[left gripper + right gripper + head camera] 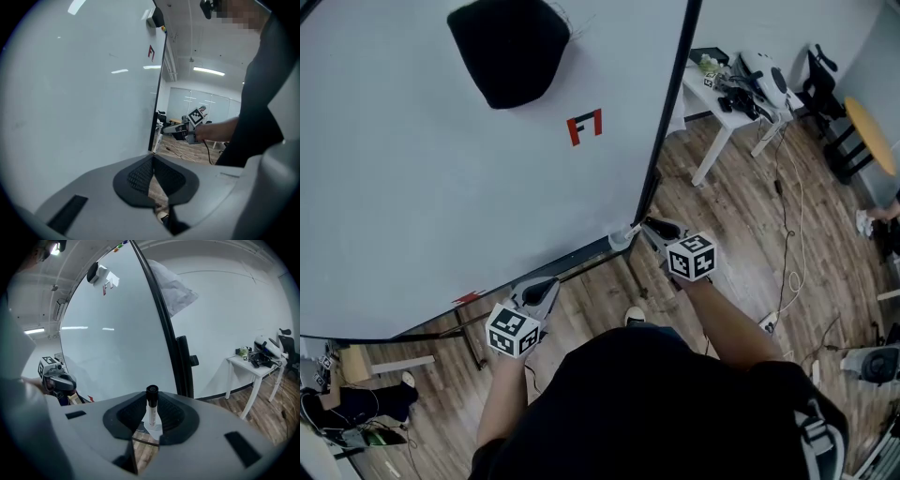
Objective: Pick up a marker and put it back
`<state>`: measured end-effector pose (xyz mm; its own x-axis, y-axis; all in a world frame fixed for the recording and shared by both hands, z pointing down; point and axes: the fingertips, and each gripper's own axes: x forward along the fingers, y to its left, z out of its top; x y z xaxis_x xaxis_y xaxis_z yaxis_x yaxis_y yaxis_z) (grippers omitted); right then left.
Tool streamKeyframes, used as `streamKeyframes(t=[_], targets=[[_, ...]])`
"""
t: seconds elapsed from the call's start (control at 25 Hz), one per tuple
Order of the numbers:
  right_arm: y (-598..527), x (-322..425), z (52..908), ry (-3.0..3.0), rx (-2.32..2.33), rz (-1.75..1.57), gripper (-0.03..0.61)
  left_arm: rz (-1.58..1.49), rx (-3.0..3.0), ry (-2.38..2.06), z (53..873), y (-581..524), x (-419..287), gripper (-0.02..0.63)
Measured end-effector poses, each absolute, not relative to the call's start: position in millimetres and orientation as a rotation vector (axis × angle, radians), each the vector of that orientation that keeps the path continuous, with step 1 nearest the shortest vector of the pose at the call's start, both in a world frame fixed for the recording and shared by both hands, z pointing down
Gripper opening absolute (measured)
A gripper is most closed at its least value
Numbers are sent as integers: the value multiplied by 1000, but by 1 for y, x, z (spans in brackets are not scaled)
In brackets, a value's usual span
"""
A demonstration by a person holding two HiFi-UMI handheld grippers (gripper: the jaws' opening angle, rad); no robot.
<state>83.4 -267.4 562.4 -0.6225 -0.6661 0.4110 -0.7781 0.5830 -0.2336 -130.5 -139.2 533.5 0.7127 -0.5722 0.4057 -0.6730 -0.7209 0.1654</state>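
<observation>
Right gripper view shows jaws clamping the marker (151, 406) upright.

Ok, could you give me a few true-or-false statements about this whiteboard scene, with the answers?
A marker stands between the right gripper's jaws. True.
The left gripper holds a second marker. False: nothing is between its jaws.
A white table stands beside the whiteboard. True.
The floor is carpeted. False: it is wood planks.
</observation>
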Motion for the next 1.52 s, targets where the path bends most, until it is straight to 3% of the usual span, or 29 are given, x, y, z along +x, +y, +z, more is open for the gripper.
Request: streamKeyframes(t=[0.6, 1.52], targets=[[-294, 66, 636, -2471, 1067, 638, 69, 482, 2537, -1063, 546, -157, -133, 12], [-289, 54, 676, -2421, 1011, 632, 69, 491, 2489, -1079, 557, -151, -136, 12]])
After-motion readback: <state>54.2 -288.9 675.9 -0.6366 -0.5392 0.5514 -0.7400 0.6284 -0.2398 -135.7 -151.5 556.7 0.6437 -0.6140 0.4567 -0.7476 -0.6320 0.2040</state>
